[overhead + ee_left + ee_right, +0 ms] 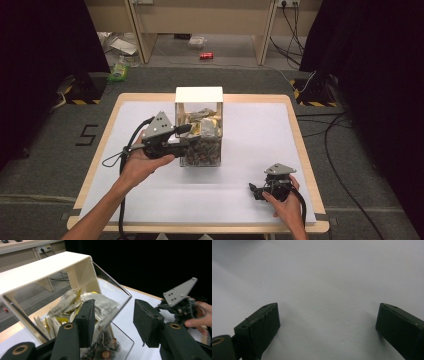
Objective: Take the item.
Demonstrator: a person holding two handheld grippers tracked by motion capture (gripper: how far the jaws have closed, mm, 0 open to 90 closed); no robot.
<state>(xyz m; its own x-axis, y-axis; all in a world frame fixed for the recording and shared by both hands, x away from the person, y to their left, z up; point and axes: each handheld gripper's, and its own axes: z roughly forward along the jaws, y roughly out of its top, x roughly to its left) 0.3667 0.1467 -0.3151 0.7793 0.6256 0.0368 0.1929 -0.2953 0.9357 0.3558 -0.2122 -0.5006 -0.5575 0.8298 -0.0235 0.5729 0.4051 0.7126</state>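
Your left gripper (189,135) hangs at the left side of a clear box (198,127) that stands near the middle of the surface (150,200), toward its far edge. The box has a white top and see-through walls and holds a heap of tea-bag sachets (205,125), pale and yellow ones above, darker ones at the bottom. In the left gripper view the box (62,272) leans across the picture, with the sachets (75,305) pressed behind its transparent wall. One jaw lies in front of that wall and the other stands off to the side over the white sheet; the gap between them is about halfway, and nothing is pinched between the pads. Your left hand (142,162) comes in from the near edge, with the gripper's cable looping below it.

Your right gripper (257,191) rests low near the near right corner of the surface, well apart from the box, with your right hand (285,205) behind it. In the right gripper view its jaws are spread wide over the bare white sheet (324,277) and hold nothing. The same gripper (180,302) also appears in the left gripper view, far off beyond the jaw on that side, its grey plate tilted up.
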